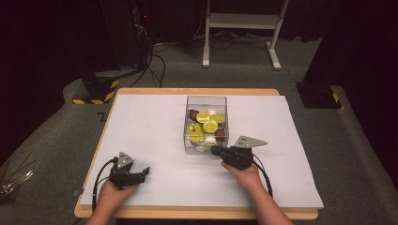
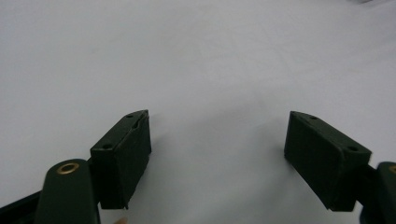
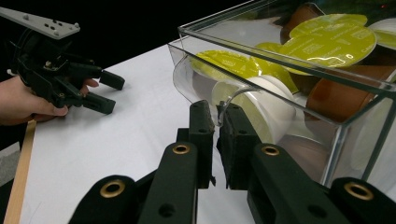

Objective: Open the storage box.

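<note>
the right gripper (image 3: 217, 122) has its jaws nearly together, pinching the near wall of the clear plastic box (image 1: 206, 99) of coffee capsules (image 1: 210, 126) at mid-table — the left gripper (image 2: 217, 158) rests wide open, holding nothing, on the white sheet (image 1: 155, 117).

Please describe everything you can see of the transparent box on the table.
The transparent box looks like clear plastic, square, with upright walls and an open top. It stands upright on the white sheet, near the middle of the table. Inside lie coffee capsules with yellow-green foil lids, plus brown and white ones. The right claw is closed on a curved clear part at its near wall.
</note>
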`<action>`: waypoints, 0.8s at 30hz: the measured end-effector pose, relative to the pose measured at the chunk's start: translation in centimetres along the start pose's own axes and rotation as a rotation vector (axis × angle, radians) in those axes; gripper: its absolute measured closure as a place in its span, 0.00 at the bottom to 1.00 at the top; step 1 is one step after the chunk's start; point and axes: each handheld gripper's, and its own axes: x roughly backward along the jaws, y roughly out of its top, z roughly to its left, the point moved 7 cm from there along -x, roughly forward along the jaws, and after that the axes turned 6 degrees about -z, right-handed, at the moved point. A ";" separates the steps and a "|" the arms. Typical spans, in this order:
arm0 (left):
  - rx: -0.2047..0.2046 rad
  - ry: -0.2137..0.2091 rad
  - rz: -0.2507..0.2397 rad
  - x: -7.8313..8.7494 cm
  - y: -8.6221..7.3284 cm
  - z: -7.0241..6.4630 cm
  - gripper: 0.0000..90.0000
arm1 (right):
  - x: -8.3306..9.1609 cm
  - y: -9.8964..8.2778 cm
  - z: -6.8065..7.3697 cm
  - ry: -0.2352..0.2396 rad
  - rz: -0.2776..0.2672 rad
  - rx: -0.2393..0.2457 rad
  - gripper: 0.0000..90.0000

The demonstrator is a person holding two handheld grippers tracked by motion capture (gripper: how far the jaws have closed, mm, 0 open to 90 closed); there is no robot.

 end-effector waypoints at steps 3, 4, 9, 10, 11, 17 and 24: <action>0.004 0.001 -0.004 0.0 0.0 0.0 0.26 | 0.2 0.0 0.2 -0.002 0.004 0.006 0.94; -0.002 -0.001 0.002 0.0 0.0 0.0 0.26 | 0.2 -0.1 0.2 -0.005 0.006 0.009 0.94; -0.001 0.000 0.002 0.0 0.0 0.0 0.26 | 0.5 -0.1 0.5 -0.007 0.011 0.013 0.94; -0.001 -0.001 0.002 0.0 0.0 0.0 0.26 | 0.5 -0.1 0.5 -0.006 0.012 0.014 0.94; -0.002 -0.001 0.002 0.0 0.0 0.0 0.26 | 0.5 -0.1 0.6 -0.006 0.012 0.014 0.95; 0.004 0.001 -0.004 0.0 0.0 0.0 0.26 | 0.8 -0.3 0.9 -0.005 0.015 0.012 0.95; 0.004 0.001 -0.004 0.0 0.0 0.0 0.26 | 1.0 -0.4 1.2 -0.001 0.014 0.011 0.95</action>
